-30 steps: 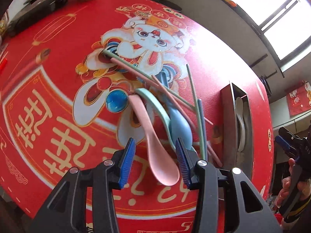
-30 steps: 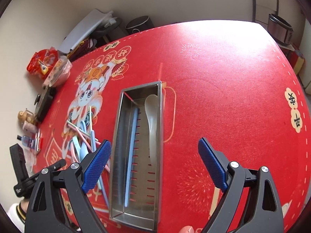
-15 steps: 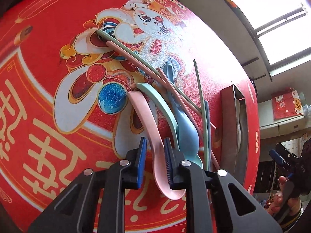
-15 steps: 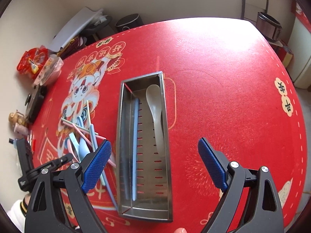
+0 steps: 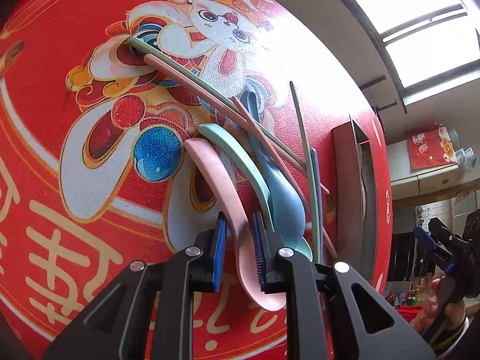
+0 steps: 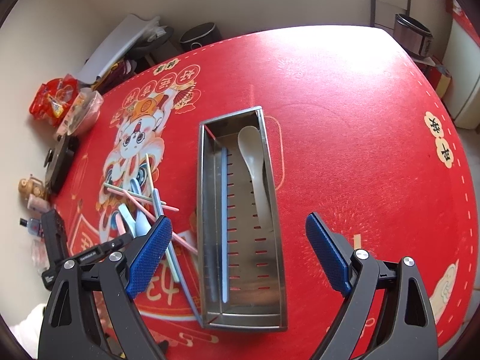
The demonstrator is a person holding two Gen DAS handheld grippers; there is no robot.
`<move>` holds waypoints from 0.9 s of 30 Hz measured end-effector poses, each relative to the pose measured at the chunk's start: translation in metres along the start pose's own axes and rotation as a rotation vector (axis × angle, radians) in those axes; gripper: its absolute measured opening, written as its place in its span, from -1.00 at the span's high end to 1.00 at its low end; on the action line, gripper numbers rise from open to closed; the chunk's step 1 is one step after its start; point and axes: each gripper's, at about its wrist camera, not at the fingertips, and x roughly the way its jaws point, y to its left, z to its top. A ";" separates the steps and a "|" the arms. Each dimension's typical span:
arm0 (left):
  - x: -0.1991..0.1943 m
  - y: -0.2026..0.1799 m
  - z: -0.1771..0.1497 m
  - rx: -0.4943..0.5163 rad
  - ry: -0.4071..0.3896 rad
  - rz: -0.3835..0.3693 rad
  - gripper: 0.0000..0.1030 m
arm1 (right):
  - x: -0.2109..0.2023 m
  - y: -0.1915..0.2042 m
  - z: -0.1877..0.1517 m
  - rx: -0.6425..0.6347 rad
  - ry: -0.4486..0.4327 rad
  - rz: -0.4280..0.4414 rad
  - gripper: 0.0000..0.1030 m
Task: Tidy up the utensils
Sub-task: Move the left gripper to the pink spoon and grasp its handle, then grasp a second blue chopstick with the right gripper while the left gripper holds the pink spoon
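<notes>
A pink spoon (image 5: pixel 219 186) lies in a pile of utensils on the red tablecloth, beside a green spoon (image 5: pixel 237 156), a blue spoon (image 5: pixel 282 192) and several pink, green and blue chopsticks (image 5: pixel 312 162). My left gripper (image 5: pixel 238 240) is shut on the pink spoon near its bowl. My right gripper (image 6: pixel 238 253) is open and empty, hovering over the near end of a steel utensil tray (image 6: pixel 204 210). The tray holds a white spoon (image 6: pixel 255 165) and a blue chopstick (image 6: pixel 224 225). The pile (image 6: pixel 141 210) shows left of the tray.
Snack bags (image 6: pixel 54 102), a plastic container (image 6: pixel 81 111), a black device (image 6: pixel 60 159) and small figurines (image 6: pixel 30 186) line the table's left edge. A rice cooker (image 6: pixel 414 39) stands beyond the far right corner. The tray's edge shows in the left wrist view (image 5: pixel 345 186).
My left gripper came down over the pink spoon and closed from wide open onto it. My right gripper stayed open and shifted slightly over the tray.
</notes>
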 end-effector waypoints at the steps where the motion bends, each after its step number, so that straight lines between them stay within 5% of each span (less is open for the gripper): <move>1: -0.001 0.001 -0.001 0.007 0.002 0.005 0.83 | 0.000 0.002 -0.001 0.000 0.000 0.000 -0.70; 15: -0.032 0.027 -0.010 0.135 0.033 0.111 0.88 | 0.022 0.050 -0.018 -0.080 0.027 0.032 -0.63; 22: -0.045 0.044 -0.012 0.204 0.046 0.108 0.88 | 0.065 0.099 -0.032 -0.271 0.132 -0.032 0.41; 27: -0.048 0.053 -0.007 0.248 0.059 0.103 0.88 | 0.103 0.122 -0.039 -0.340 0.225 -0.066 0.61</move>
